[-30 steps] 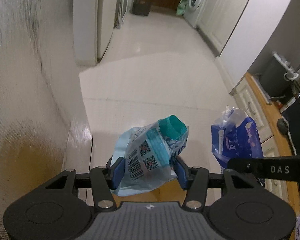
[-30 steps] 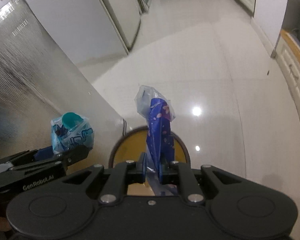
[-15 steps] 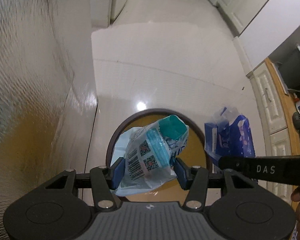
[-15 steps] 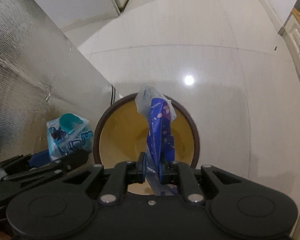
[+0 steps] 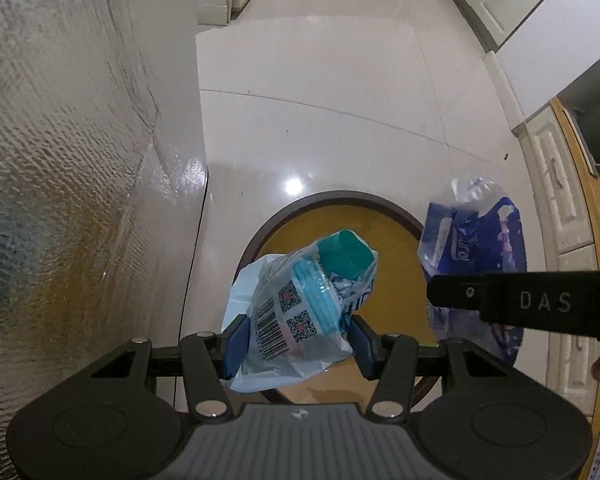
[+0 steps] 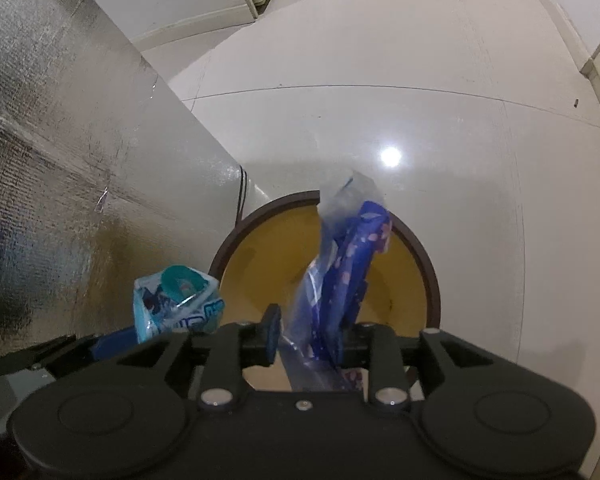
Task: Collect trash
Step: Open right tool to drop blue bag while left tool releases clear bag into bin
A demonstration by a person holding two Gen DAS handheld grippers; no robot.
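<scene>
White tile floor, bin (image 6: 431, 276) below. Left gripper (image 5: 296, 344) clamps teal pouch (image 5: 300, 304); right gripper (image 6: 312, 334) jaws just parted, blue wrapper (image 6: 340, 272) loose between.

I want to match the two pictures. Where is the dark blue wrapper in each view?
Left wrist view: the blue wrapper is at the right, beside the bin's rim, above the black bar marked DAS.
Right wrist view: the blue wrapper is in the middle, rising from between the right gripper jaws, which have just been opening, over the bin.
Shared landmark: the round bin with brown rim and yellow inside.
</scene>
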